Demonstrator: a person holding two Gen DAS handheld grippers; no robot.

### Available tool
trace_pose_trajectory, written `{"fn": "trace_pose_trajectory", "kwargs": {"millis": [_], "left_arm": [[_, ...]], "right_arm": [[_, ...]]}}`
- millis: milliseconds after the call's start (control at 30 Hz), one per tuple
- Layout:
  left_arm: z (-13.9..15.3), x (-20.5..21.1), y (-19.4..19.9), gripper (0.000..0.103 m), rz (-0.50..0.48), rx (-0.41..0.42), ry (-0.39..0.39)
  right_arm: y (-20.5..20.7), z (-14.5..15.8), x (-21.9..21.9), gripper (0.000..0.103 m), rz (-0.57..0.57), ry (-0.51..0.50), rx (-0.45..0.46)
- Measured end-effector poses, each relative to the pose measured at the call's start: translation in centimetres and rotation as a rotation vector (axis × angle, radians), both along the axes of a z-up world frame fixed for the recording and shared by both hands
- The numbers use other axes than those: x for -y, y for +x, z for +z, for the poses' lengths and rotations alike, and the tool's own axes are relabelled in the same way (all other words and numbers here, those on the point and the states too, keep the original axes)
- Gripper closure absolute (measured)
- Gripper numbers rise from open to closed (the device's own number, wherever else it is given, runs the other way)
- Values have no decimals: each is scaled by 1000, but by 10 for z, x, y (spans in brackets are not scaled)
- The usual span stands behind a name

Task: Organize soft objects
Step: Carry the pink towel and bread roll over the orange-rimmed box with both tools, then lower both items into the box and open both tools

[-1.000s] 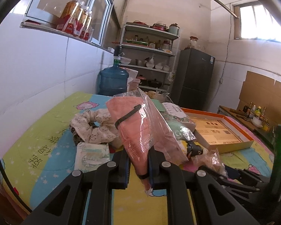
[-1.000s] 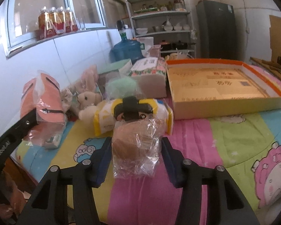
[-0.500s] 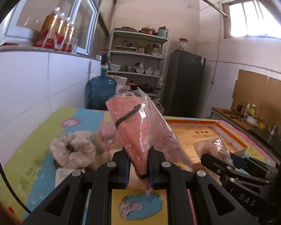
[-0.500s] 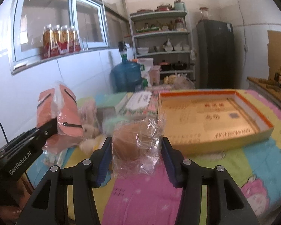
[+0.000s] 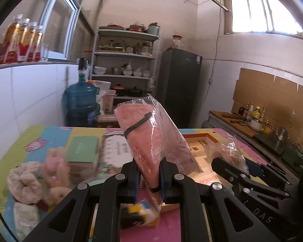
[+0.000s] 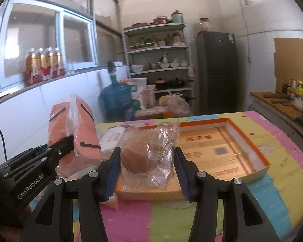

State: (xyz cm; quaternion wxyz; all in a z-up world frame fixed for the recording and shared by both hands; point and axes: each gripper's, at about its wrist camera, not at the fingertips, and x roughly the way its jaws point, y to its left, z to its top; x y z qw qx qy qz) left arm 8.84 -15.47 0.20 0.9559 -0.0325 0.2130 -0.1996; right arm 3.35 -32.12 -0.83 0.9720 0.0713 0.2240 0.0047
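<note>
While the left gripper [image 5: 149,178] clamps a plastic-wrapped pink towel [image 5: 143,133], the right gripper [image 6: 146,166] grips a crinkly bagged brown item [image 6: 140,156]; only the right wrist view shows the whole orange-rimmed box [image 6: 250,141], right of centre.

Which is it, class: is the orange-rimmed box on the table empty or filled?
Empty, as far as shows. The orange-rimmed box has a bare printed floor in the right wrist view; the bagged brown item hides its near-left corner.
</note>
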Motion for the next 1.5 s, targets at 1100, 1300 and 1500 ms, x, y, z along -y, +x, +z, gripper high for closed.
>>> {"fn": "trace_pose_trajectory", "kwargs": {"millis": [1100, 1300, 1500], "left_arm": [[-75, 119, 83, 76, -77, -260, 113], [-77, 117, 86, 50, -76, -285, 99], [-74, 115, 83, 40, -70, -269, 101]], "right_arm": [[74, -69, 135, 48, -151, 52, -226], [76, -70, 133, 47, -153, 47, -238], [76, -70, 133, 45, -162, 49, -245]]}}
